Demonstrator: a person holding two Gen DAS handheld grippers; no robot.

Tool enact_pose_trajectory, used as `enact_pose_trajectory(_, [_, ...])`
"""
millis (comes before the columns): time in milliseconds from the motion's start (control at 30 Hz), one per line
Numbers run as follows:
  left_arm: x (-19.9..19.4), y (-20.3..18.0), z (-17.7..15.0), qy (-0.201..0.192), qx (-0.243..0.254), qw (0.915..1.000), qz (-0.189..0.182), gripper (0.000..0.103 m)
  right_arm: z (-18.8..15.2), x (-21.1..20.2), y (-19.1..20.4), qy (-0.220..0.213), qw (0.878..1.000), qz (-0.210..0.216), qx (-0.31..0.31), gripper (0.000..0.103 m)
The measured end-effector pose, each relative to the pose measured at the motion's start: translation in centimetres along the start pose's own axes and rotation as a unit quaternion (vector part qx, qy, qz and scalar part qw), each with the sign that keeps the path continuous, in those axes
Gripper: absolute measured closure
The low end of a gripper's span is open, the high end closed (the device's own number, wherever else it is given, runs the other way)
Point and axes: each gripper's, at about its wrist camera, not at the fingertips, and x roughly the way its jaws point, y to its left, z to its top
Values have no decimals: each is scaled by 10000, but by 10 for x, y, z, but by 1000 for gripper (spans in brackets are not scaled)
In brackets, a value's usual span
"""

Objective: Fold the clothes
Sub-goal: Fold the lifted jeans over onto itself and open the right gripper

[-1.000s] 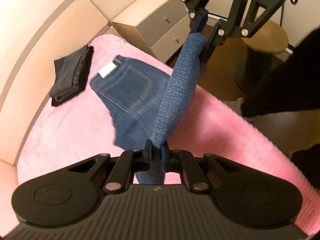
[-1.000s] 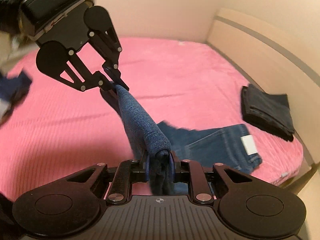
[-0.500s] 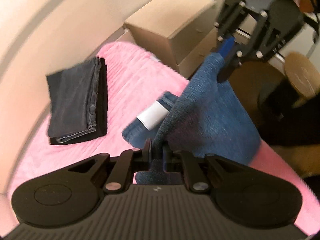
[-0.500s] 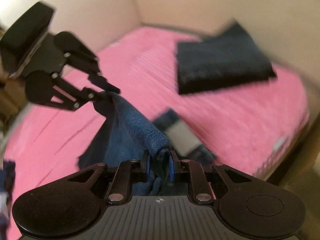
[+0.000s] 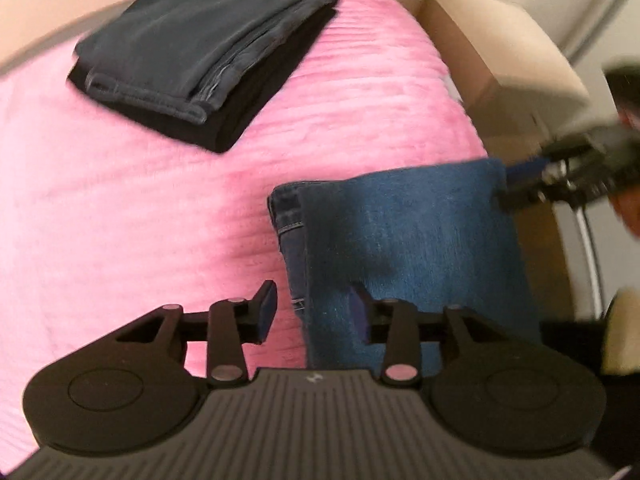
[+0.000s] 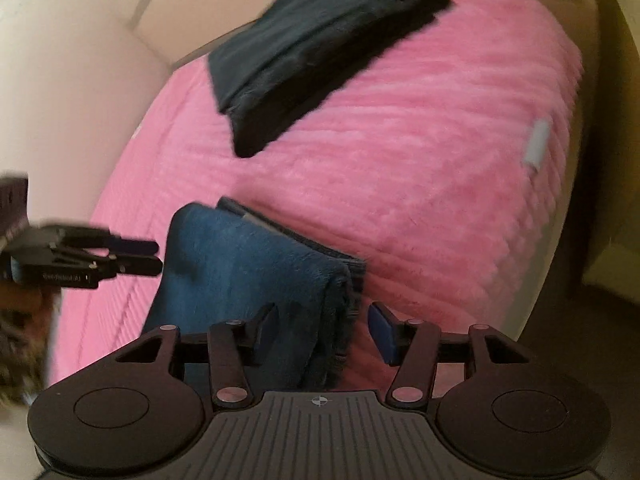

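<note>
The folded blue jeans [image 5: 404,240] lie on the pink bed cover [image 5: 140,208], near its edge. My left gripper [image 5: 314,312] is open, its jaws spread over the near corner of the jeans. My right gripper [image 6: 326,320] is open too, its jaws either side of the folded edge of the jeans [image 6: 240,268]. Each gripper shows in the other's view: the right one [image 5: 516,188] at the jeans' far corner, the left one [image 6: 140,256] beside their left edge.
A stack of folded dark grey and black trousers [image 5: 208,52] lies further back on the bed, also in the right wrist view [image 6: 316,44]. A beige headboard [image 6: 72,92] and a beige bedside cabinet [image 5: 500,64] border the bed.
Both grippers lowered the held-up jeans onto the bed as a folded layer and then opened, letting go. The cameras swung down toward the bed.
</note>
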Motion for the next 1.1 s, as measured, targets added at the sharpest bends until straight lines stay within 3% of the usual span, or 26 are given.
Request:
enact_pose_trajectory(33, [3,3,2,-44,-230,9997,-101,69,2,2,-1,38,9999,-49,82,77])
enact_pose_trajectory(67, [7,7,3,-82,-476,9985,-239,70,6,3,1,65,9999,-63,87,85])
enact_pose_trajectory(100, [11,11,5,-128,-699,9969,-349,72,10,6,5,64,9999,-90,15,86])
enact_pose_trajectory(167, [15,13,11,-228,-874,9952,-364,85,17,9,11,17,9997,-72,-219,87])
enact_pose_trajectory(200, [17,14,15,-266,-887,9952,-308,95,21,11,14,1,9995,-70,-323,87])
enact_pose_trajectory(400, [49,27,23,-183,-1054,9942,-132,94,26,30,-3,214,9992,-172,-287,86])
enact_pose_trajectory(433, [52,28,23,-175,-1064,9941,-146,94,26,26,-2,231,9990,-204,-326,83])
enact_pose_trajectory(467, [53,29,24,-156,-1057,9942,-145,94,26,21,1,208,9986,-292,-390,71])
enact_pose_trajectory(500, [53,29,25,-133,-1052,9943,-140,93,26,15,5,171,9980,-385,-473,68])
enact_pose_trajectory(600, [52,31,26,-61,-1106,9938,-129,90,24,-6,32,-143,9916,-568,-1150,68])
enact_pose_trajectory(700, [45,33,26,-38,-1217,9925,-134,88,21,-12,62,-230,9804,-453,-1904,68])
enact_pose_trajectory(800, [26,30,20,-206,-1206,9925,-54,88,22,10,75,93,9723,-200,-2328,68])
enact_pose_trajectory(900, [2,26,1,-350,-1356,9901,-40,88,29,43,65,519,9731,-237,-2233,68])
enact_pose_trajectory(967, [-8,23,-21,-235,-1533,9879,68,88,34,64,56,805,9732,-299,-2135,69])
enact_pose_trajectory(1100, [-23,21,-80,23,-2372,9710,312,88,33,68,65,898,9669,-421,-2350,68])
